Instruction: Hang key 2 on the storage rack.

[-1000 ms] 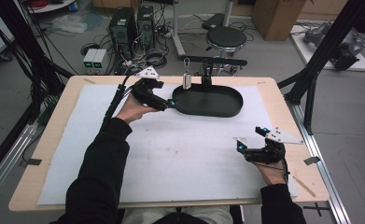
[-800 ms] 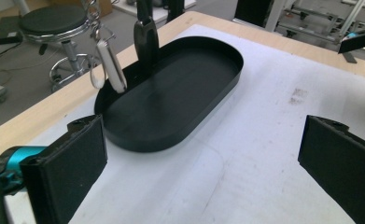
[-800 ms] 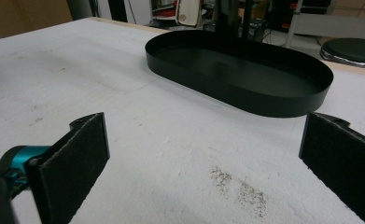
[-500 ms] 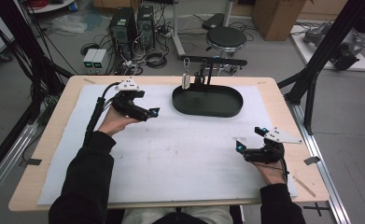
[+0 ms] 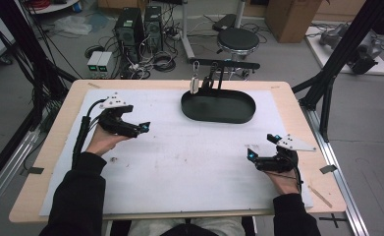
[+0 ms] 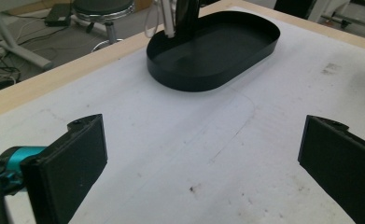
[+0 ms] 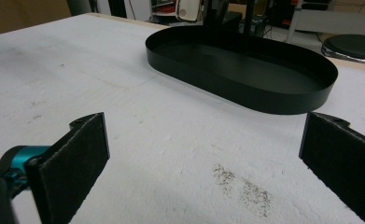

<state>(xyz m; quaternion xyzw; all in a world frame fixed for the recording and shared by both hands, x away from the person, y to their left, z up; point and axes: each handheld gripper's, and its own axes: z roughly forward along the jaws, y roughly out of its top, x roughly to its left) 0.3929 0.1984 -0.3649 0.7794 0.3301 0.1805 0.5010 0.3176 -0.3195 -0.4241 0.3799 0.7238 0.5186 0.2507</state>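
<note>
On the white sheet that covers the wooden table, the high view shows a black oval tray lying near the far edge, with a small stand rising at its far rim and a pale tag hanging from it. The left gripper sits to the left of the tray and apart from it, pointing toward it, while the right gripper rests near the right edge, well apart from the tray; both jaws are spread and hold nothing. In the left gripper view, the left gripper has its two black pads wide apart over bare sheet, and the tray lies ahead and slightly right, empty as far as can be seen, the stand's foot at its far left end. In the right gripper view, the right gripper is likewise wide open and empty, above a patch of dark specks on the sheet, with the tray ahead. If either hand goes for the tray, the thin upright wall gives little to pinch: a grip at one end could tilt it, or a jaw could catch the stand and swing the tag. A low approach could also drag and wrinkle the sheet.
</note>
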